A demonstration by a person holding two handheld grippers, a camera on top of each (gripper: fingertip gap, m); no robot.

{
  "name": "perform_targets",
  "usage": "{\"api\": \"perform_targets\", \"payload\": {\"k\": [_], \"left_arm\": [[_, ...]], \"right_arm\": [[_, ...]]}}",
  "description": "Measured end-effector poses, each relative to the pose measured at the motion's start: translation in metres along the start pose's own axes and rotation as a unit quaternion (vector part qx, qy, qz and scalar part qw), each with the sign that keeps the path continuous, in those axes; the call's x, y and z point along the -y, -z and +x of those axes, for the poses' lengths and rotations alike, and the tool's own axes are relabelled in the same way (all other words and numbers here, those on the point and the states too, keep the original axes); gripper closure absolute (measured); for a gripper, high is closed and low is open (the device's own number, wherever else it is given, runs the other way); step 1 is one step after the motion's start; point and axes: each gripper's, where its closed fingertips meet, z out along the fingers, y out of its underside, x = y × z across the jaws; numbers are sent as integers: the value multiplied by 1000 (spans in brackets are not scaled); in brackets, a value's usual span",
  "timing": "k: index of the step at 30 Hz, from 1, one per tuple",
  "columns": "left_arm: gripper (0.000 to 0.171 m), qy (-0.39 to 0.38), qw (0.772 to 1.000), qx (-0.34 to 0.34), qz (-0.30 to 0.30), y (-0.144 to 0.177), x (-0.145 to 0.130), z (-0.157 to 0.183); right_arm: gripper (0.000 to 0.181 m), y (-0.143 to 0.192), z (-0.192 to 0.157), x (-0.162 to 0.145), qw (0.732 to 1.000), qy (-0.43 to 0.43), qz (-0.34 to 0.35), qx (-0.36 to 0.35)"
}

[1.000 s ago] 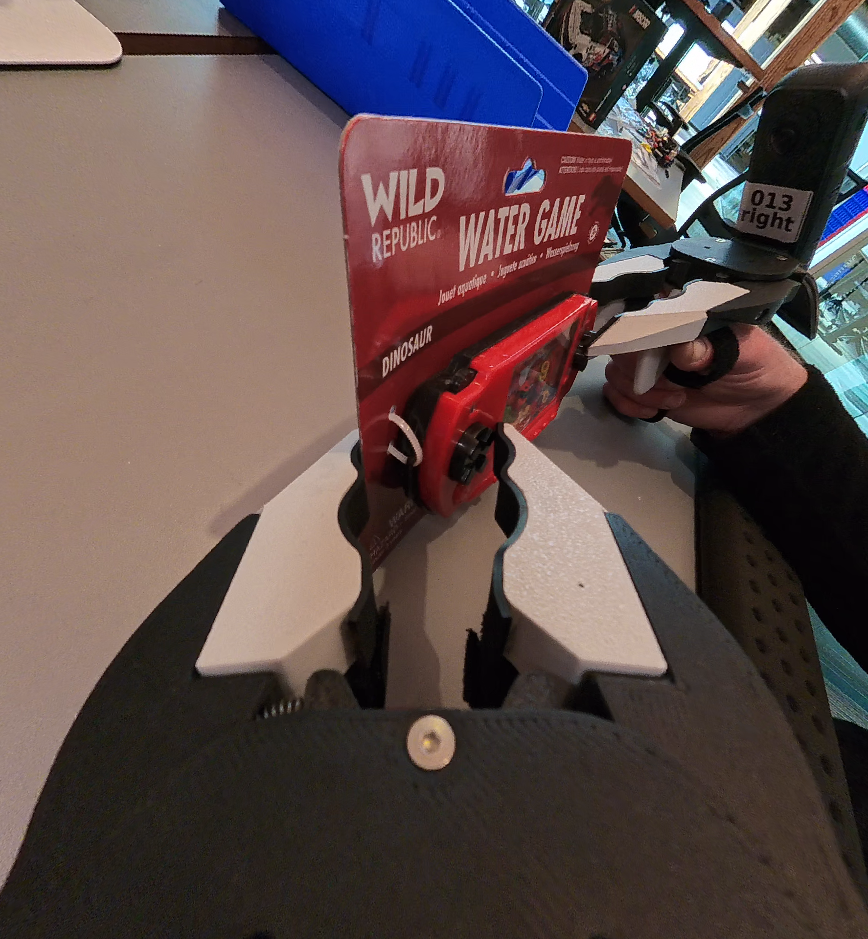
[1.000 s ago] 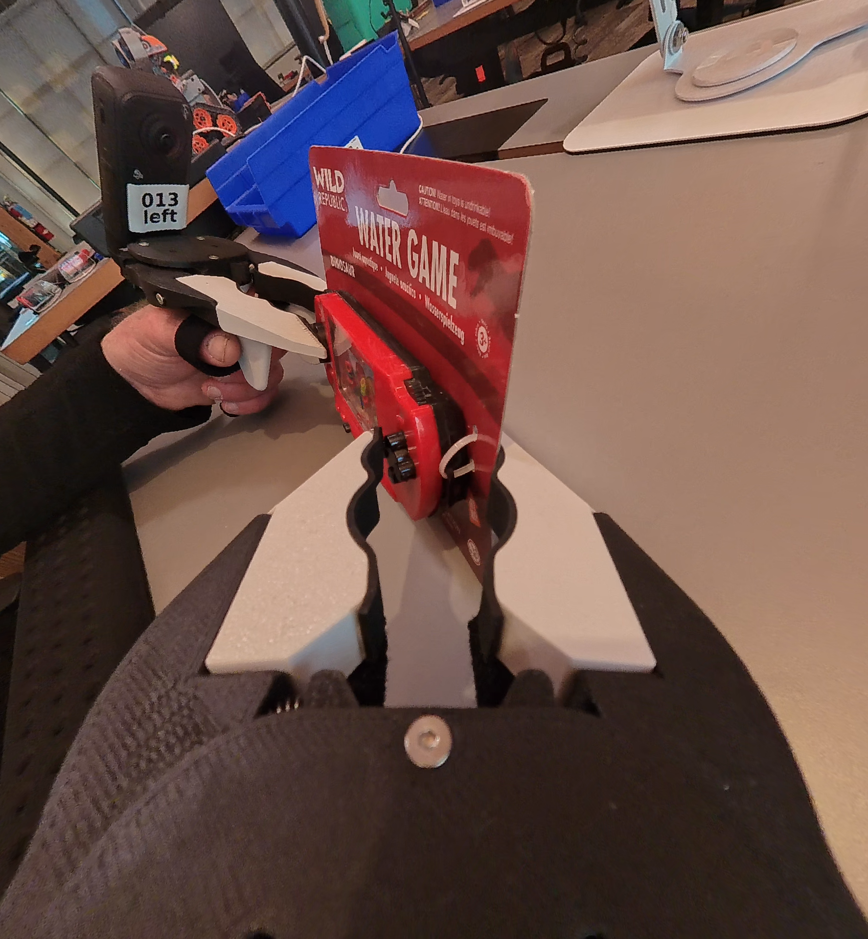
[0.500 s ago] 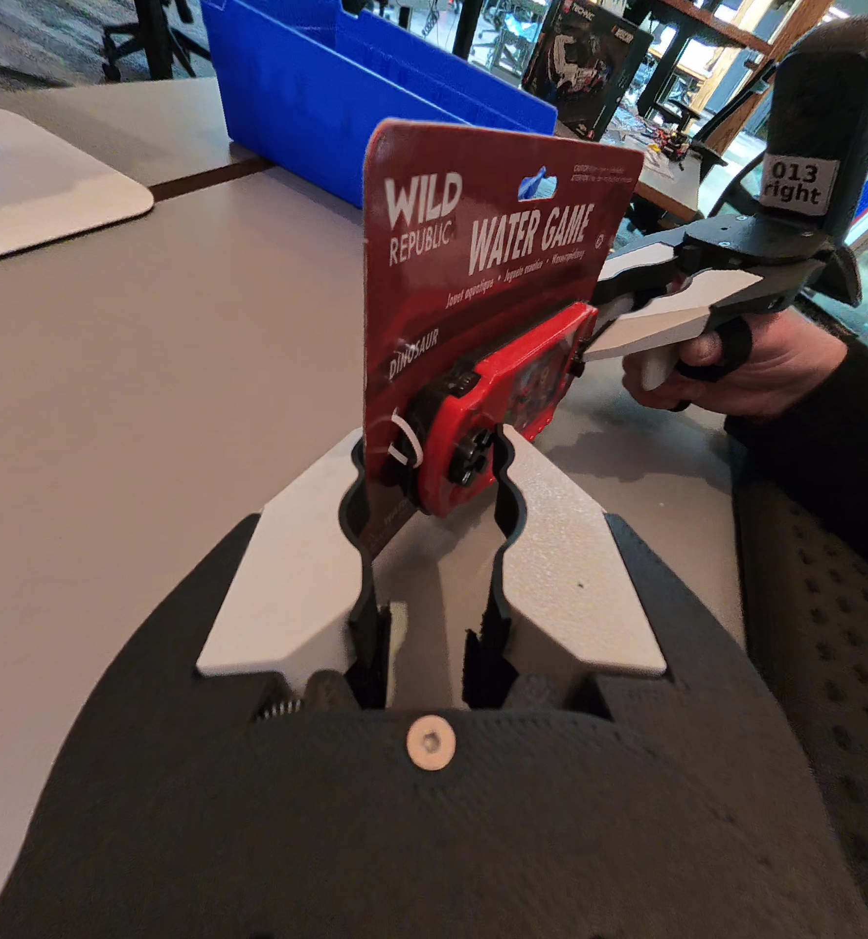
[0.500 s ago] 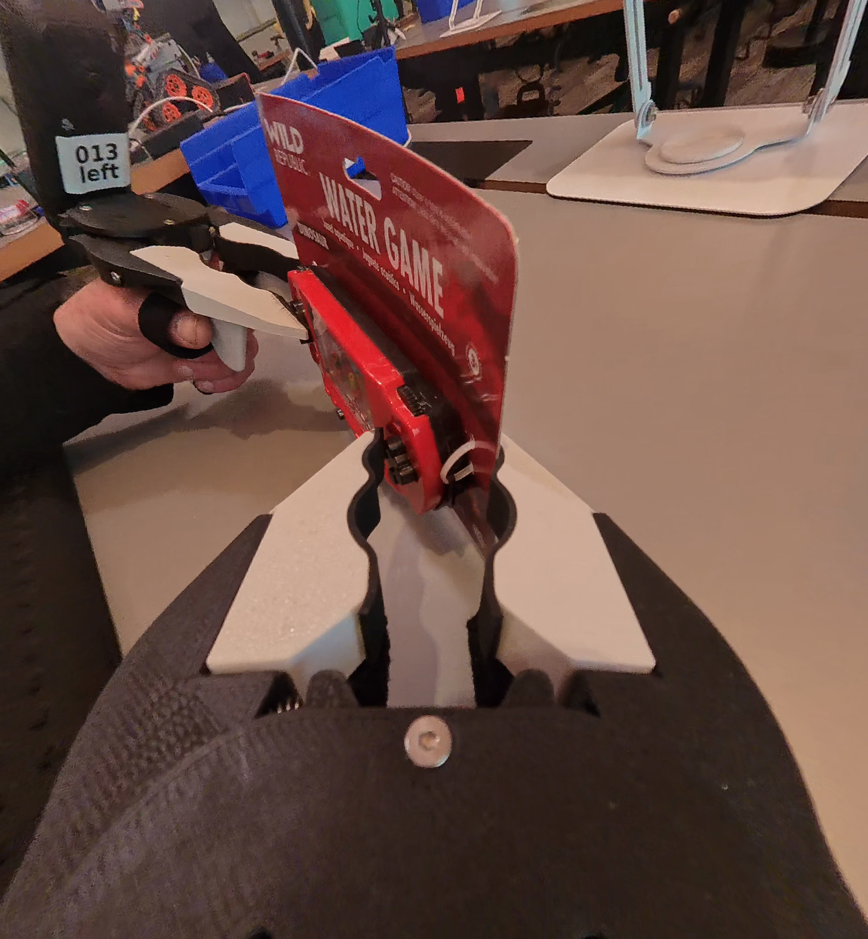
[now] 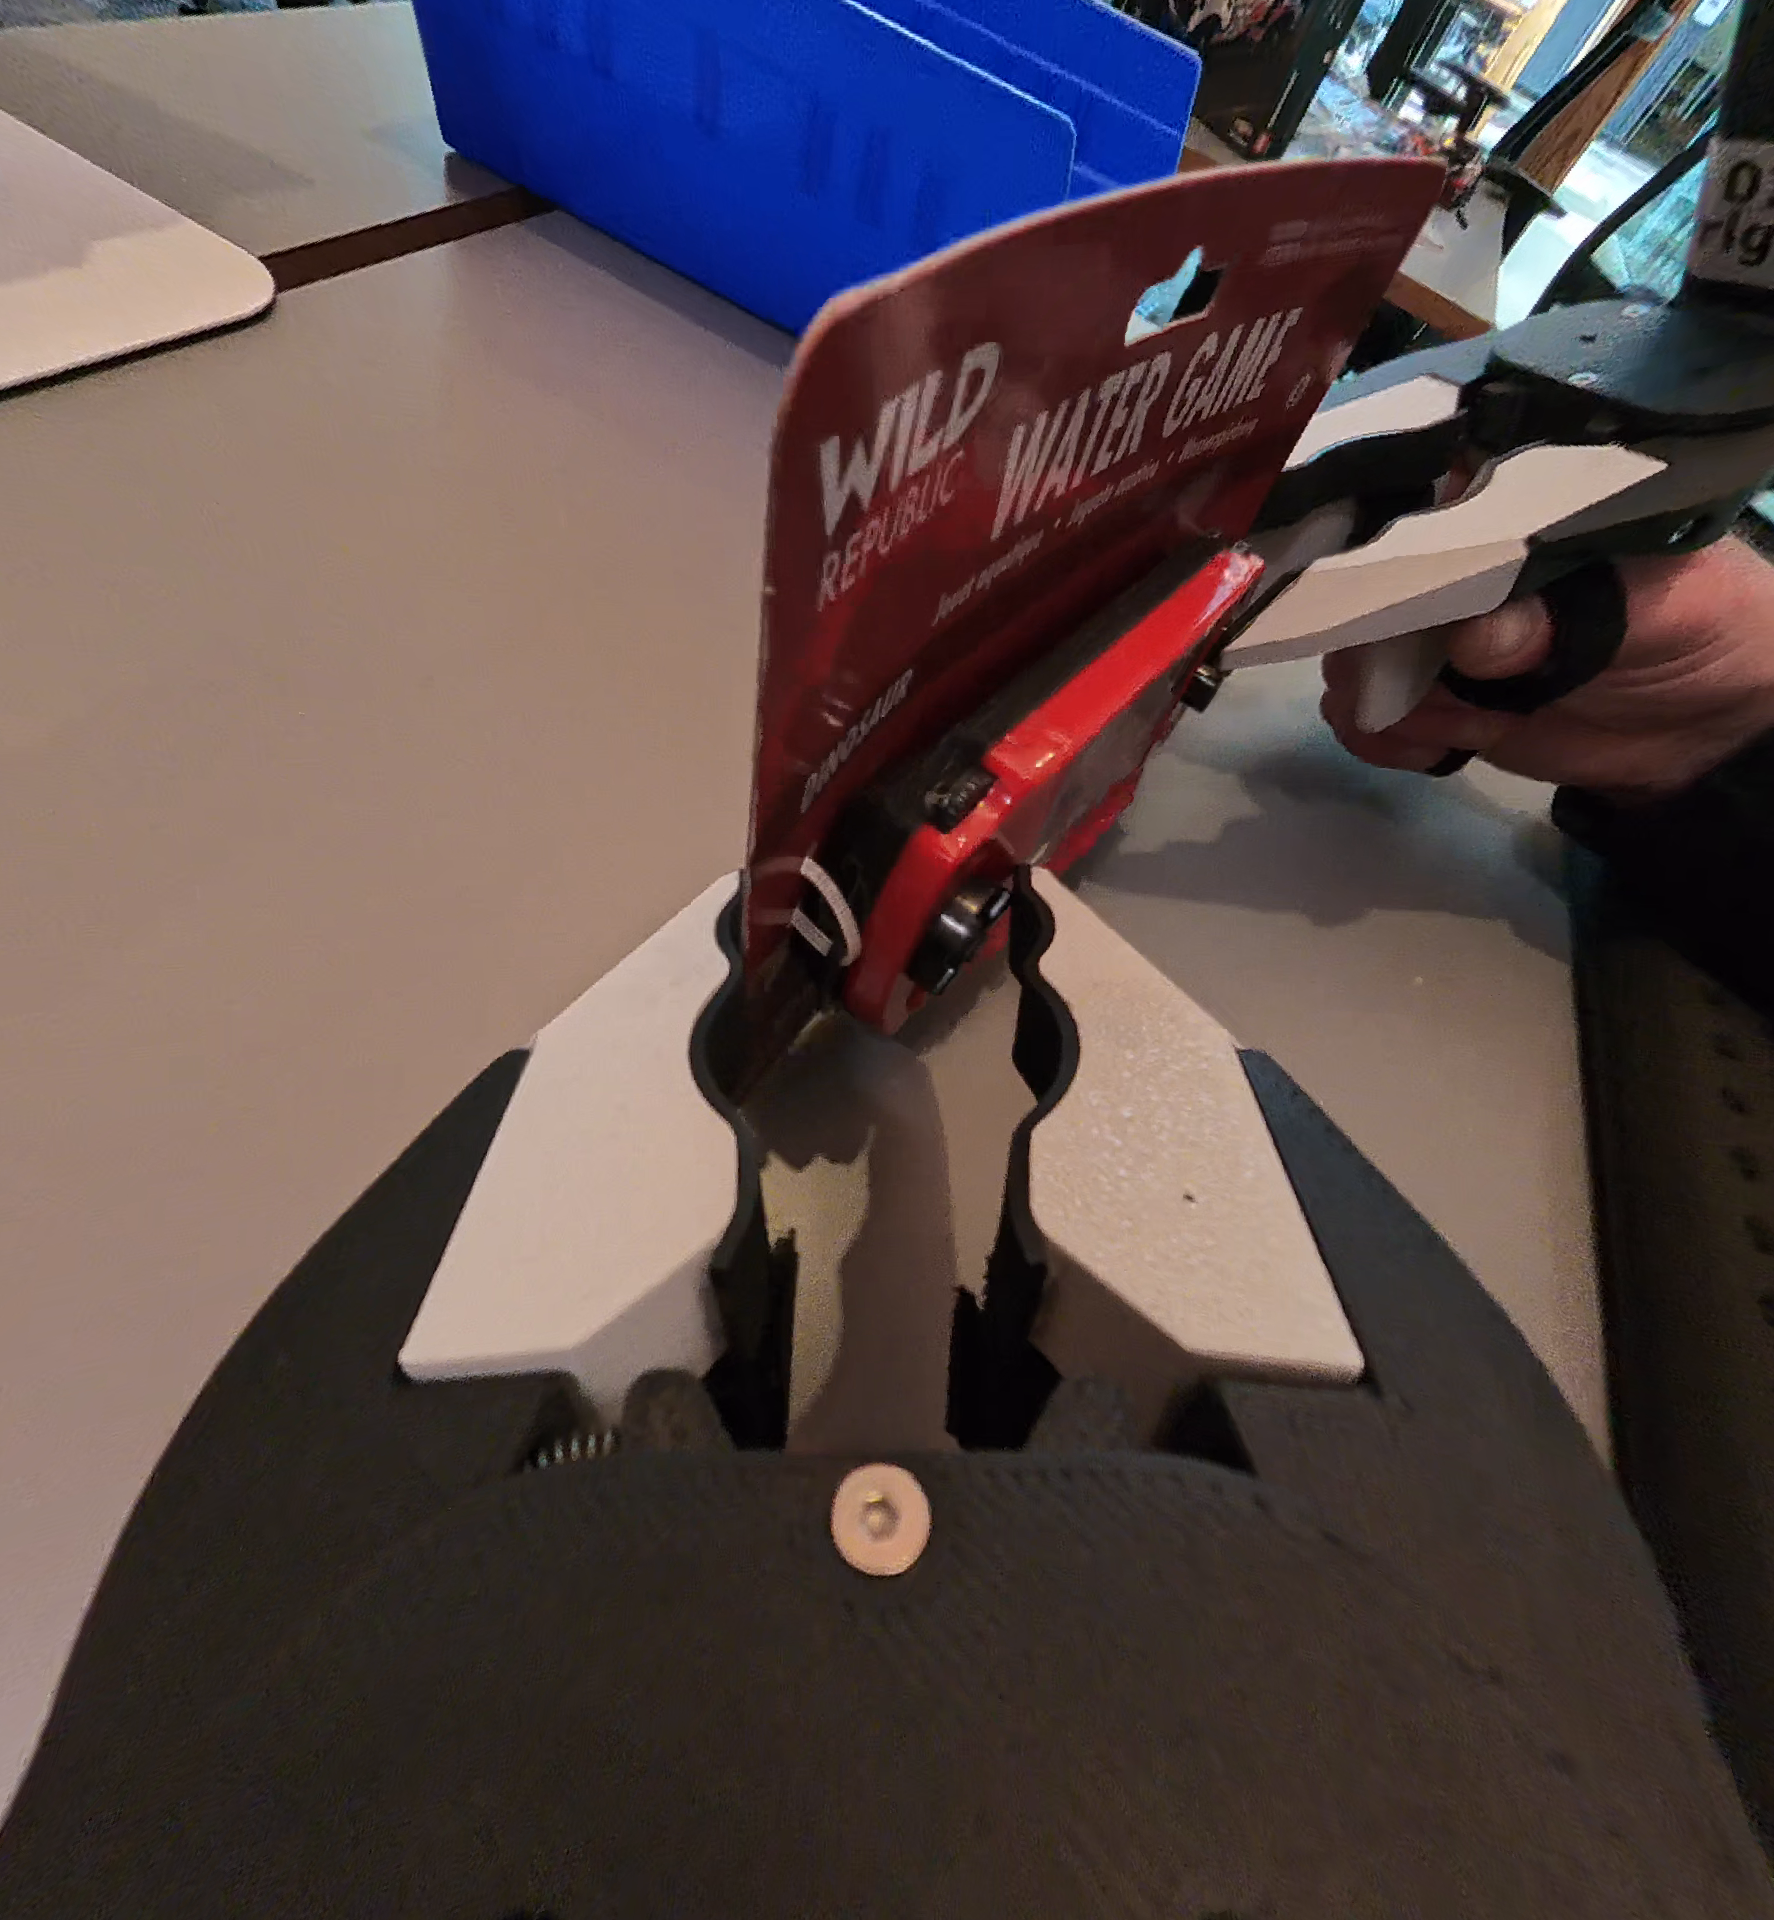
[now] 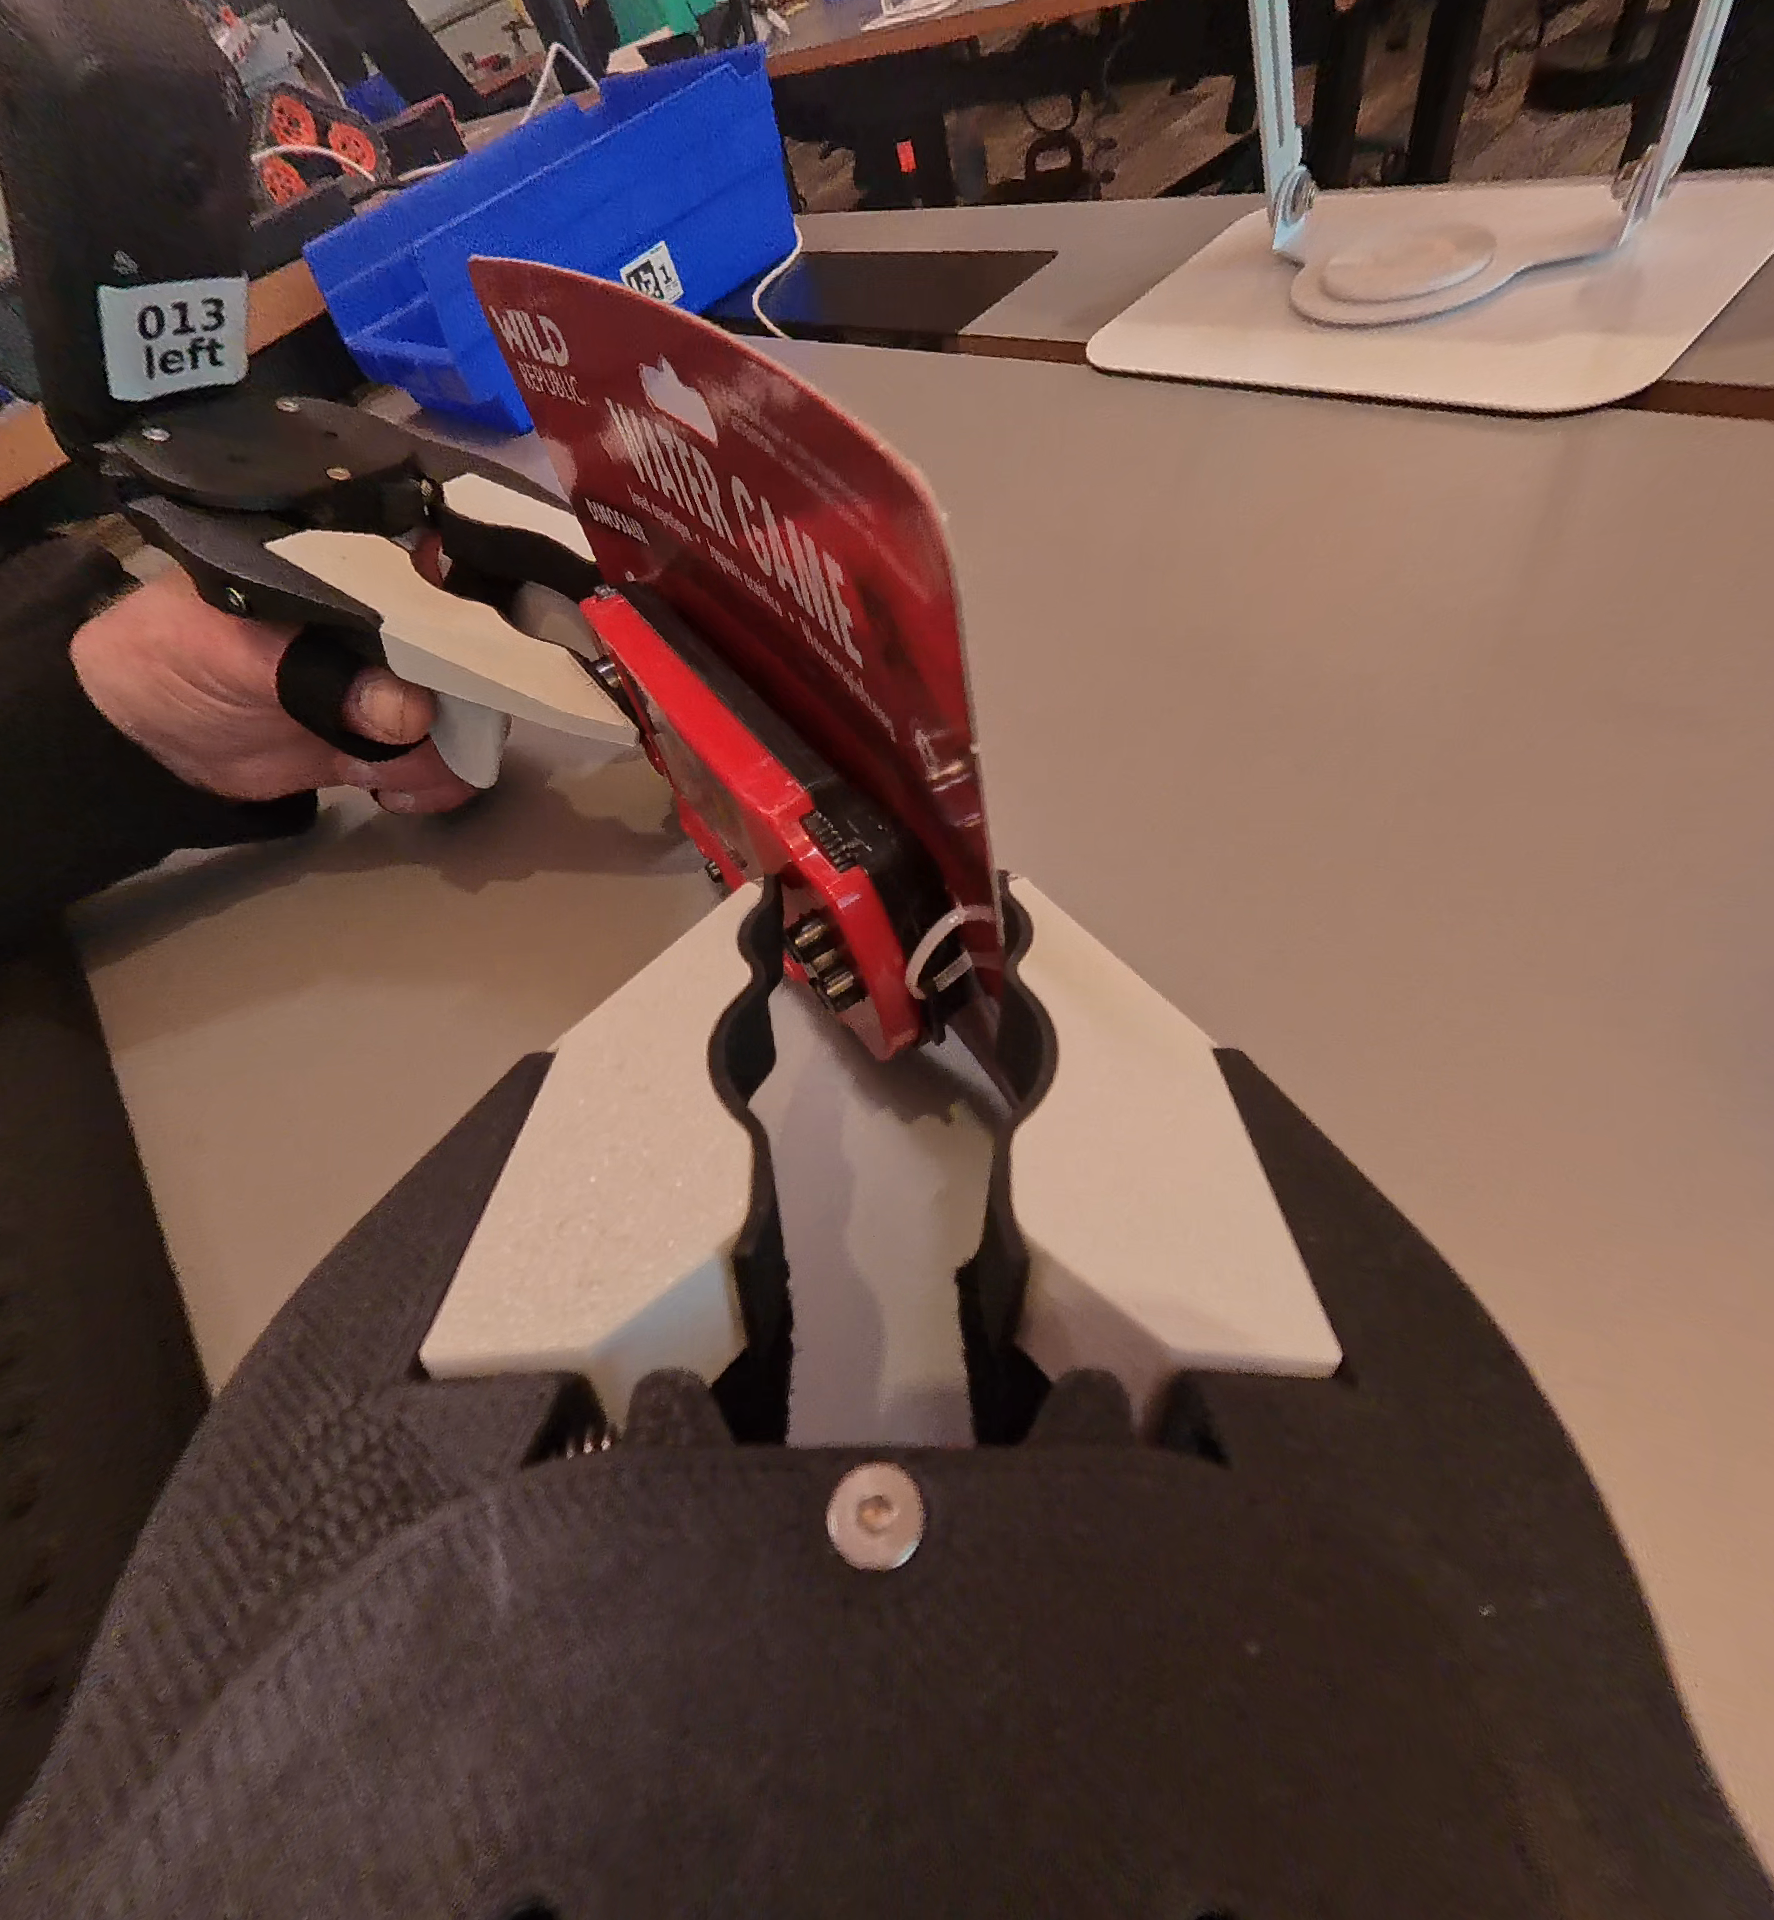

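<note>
Clearly, a red carded toy (image 5: 1049, 582) is held off the grey table (image 5: 343, 727) between two grippers, one at each end of its long axis. That axis runs from the left gripper (image 5: 878, 956) to the right gripper (image 5: 1247, 613) in the left wrist view, and the card is tilted, its top edge leaning away from the person's side of the table. A red handheld game (image 6: 758, 821) is tied to the card's face with a white zip tie (image 6: 940, 951). The left gripper's fingers are pressed in on the near end, card and game together, and the right gripper (image 6: 888, 977) is likewise clamped on the opposite end, as its own view shows. Neither gripper is nearer than the other, since each already has contact. The left gripper (image 6: 602, 675) is seen in the right wrist view with a hand (image 6: 239, 707) around its grip. Beyond the toy, at the table's far edge, a blue bin (image 5: 758, 156) is seen, and a white stand base (image 6: 1465, 301) lies farther along that edge.
</note>
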Motion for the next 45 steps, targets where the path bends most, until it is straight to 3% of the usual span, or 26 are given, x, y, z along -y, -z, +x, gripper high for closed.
{"api": "perform_targets", "payload": {"k": [4,8,36,45], "left_arm": [[125,-22,1000,13,-8,1,1,3],[124,20,1000,-7,-6,-3,-1,-1],[125,34,999,-14,-4,-4,1,-2],[125,32,999,-18,-7,-5,0,-1]], "right_arm": [[144,3,-1,4,1000,9,7,-7],[144,1,1,2,1000,-6,6,1],[149,6,9,0,1000,-22,9,-1],[139,10,3,-4,1000,-8,2,22]]}}
